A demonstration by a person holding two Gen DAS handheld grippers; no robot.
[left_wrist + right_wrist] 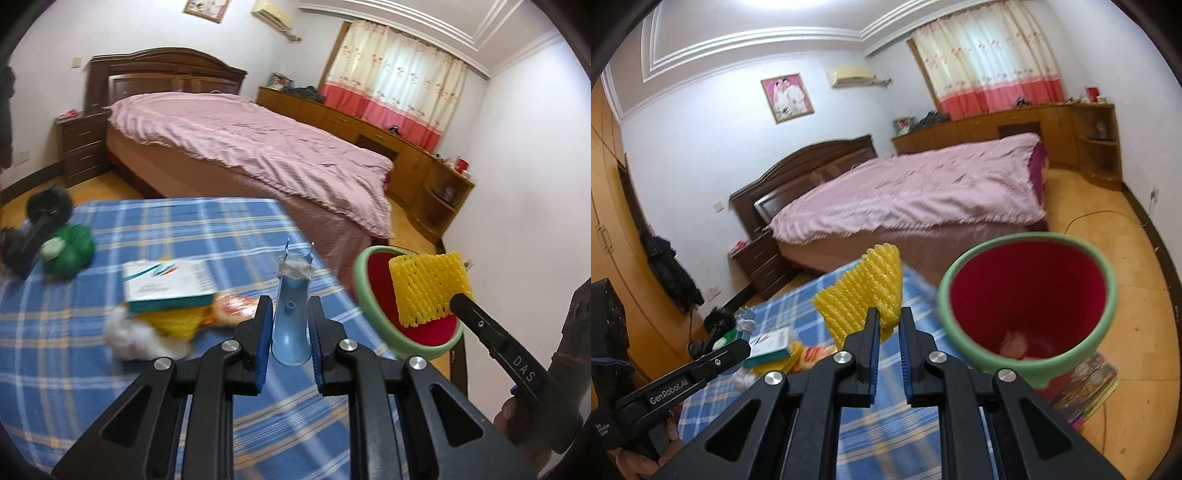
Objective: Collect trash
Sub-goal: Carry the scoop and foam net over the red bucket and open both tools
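Observation:
My left gripper (290, 312) is shut on a light blue plastic holder (291, 325) with grey fluff at its top, held above the blue plaid table (110, 387). My right gripper (888, 319) is shut on a yellow foam net (860, 301), also seen in the left wrist view (428, 288), held in the air just left of the red bin with a green rim (1030, 302). The bin (369, 295) stands off the table's right edge with some trash at its bottom. A teal-and-white box (166, 284), yellow foam (177, 321), an orange wrapper (232, 306) and white tissue (136, 336) lie on the table.
A green toy (70, 251) and a black dumbbell (37, 229) sit at the table's far left. A bed with a pink cover (258, 147) stands behind. A patterned mat (1086, 387) lies under the bin on the wooden floor.

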